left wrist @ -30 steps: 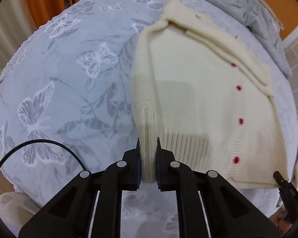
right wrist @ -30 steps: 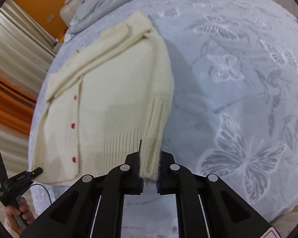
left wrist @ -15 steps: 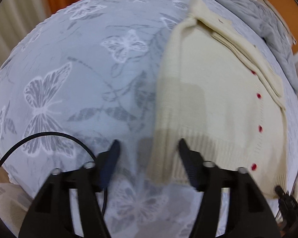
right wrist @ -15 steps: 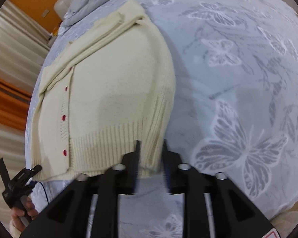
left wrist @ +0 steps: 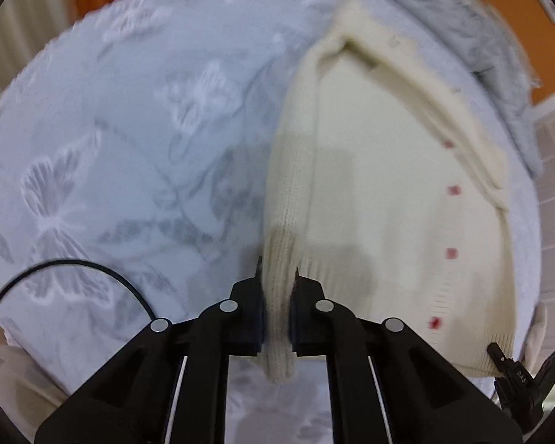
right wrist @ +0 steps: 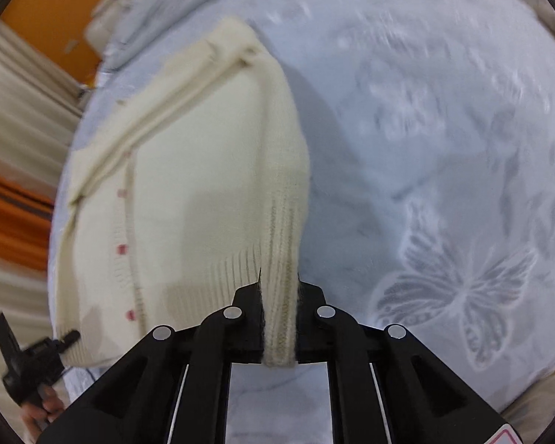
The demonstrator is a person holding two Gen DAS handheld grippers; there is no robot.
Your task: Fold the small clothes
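lying flat on the pale blue bedspread with white butterflies (left wrist: 137,155) is a small cream knitted cardigan with red buttons (left wrist: 388,192).

the left black claw (left wrist: 276,277) is pinched tight on the ribbed cuff of one sleeve (left wrist: 277,296). the cuff sticks out between its two fingers and hangs down a little past them, toward the camera. the rest of the cardigan spreads out ahead of this claw and off to its right side. the red buttons run in a line far to its right.

the right black claw (right wrist: 278,281) has the other ribbed sleeve cuff (right wrist: 279,314) between its fingers. its jaws are closing and they press the cuff on both sides. the cardigan (right wrist: 188,185) lies ahead of this claw and off to its left side.

a grey blanket (left wrist: 462,29) is bunched up beyond the cardigan's collar, well ahead of both claws. a thin black cable (left wrist: 74,264) loops to the left of the left claw.

both pictures are a bit blurry.
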